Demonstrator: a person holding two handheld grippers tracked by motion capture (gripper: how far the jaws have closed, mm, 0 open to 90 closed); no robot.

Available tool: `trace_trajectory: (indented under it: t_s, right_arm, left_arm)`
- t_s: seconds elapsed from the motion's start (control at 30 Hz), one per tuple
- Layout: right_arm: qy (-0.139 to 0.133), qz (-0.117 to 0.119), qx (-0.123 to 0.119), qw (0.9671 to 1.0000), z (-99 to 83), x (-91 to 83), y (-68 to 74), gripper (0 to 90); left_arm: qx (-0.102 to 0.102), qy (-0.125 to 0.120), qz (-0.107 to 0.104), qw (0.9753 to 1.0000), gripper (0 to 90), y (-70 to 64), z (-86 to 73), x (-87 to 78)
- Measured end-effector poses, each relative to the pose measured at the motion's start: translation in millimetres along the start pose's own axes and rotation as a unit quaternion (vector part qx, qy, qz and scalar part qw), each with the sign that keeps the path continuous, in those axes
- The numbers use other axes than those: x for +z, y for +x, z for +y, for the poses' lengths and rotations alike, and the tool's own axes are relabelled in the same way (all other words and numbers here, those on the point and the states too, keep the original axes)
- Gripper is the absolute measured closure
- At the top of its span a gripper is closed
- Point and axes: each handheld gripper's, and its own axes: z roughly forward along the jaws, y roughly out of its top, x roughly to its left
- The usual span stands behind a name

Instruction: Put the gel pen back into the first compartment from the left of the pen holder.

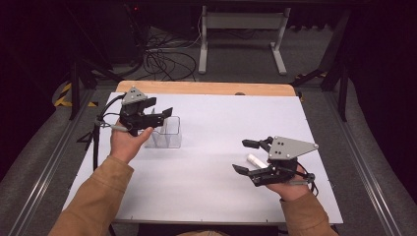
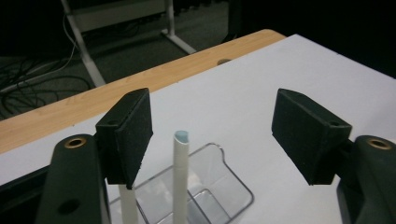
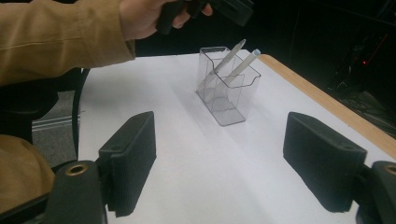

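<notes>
Left tongs [image 1: 156, 111], spread apart, hover over the clear holder [image 1: 166, 132] containing two white pens [image 3: 242, 65]; right tongs [image 1: 244, 156], also apart, flank a third pen [image 1: 255, 160] lying on the tabletop [image 1: 206, 147]. Centre both pads on its barrel before closing.

Even overhead light falls on the white worktop [image 1: 206, 162], which reads bright and flat while the floor and the room behind it sink into near black. Shadows on the sheet are soft and faint, the clearest a pale smudge beside the clear holder [image 1: 167, 132]. No hard glare shows, only mild sheen on the holder's walls in the right gripper view. All three pictures are low in detail and slightly soft. In the gripper views the black jaws at the bottom loom large and a little blurred, their texture half lost in shade, and the far background falls out of focus.
</notes>
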Motion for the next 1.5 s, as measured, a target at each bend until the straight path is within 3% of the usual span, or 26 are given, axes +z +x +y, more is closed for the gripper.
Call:
trace_trajectory:
  t_s: [0.13,0.33,0.53,0.7,0.87,1.0,1.13,1.37,1.5]
  right_arm:
    - [-0.001,-0.003,0.003,1.0000,0.3,-0.4,-2.4,25.9]
    - [-0.004,-0.003,0.004,1.0000,1.0,-0.6,-4.6,25.9]
    - [-0.003,-0.008,0.004,1.0000,0.6,-1.9,-6.4,25.8]
    - [-0.003,-0.013,0.010,0.9999,-0.2,-3.1,-11.3,25.5]
    - [0.009,-0.022,0.009,0.9997,-2.0,-1.6,-12.1,25.5]
    - [0.012,-0.031,0.013,0.9994,-2.7,-2.5,-13.0,25.4]
    - [0.013,-0.034,0.014,0.9992,-3.8,-3.4,-14.0,25.5]
    - [0.019,-0.036,0.021,0.9989,-8.1,-3.0,-17.3,25.5]
    - [0.021,-0.036,0.021,0.9989,-8.4,-2.4,-16.9,25.5]
  left_arm:
    - [0.011,-0.015,-0.001,0.9998,24.9,-9.6,-4.0,-11.8]
    - [0.001,-0.021,-0.015,0.9997,23.9,-13.9,-7.1,-21.5]
    - [0.016,-0.031,-0.019,0.9992,21.9,-19.1,-12.2,-31.7]
    - [0.037,-0.036,-0.011,0.9986,18.4,-24.8,-29.0,-44.0]
    - [0.036,-0.042,-0.012,0.9984,17.5,-29.0,-49.0,-57.4]
    - [0.024,-0.044,-0.017,0.9986,17.5,-30.2,-63.3,-66.9]
    - [0.031,-0.031,-0.011,0.9990,17.5,-32.3,-74.9,-70.0]
    - [0.039,-0.019,-0.004,0.9990,17.5,-32.0,-89.1,-75.2]
    - [0.031,-0.018,-0.004,0.9994,17.3,-29.8,-94.8,-78.9]
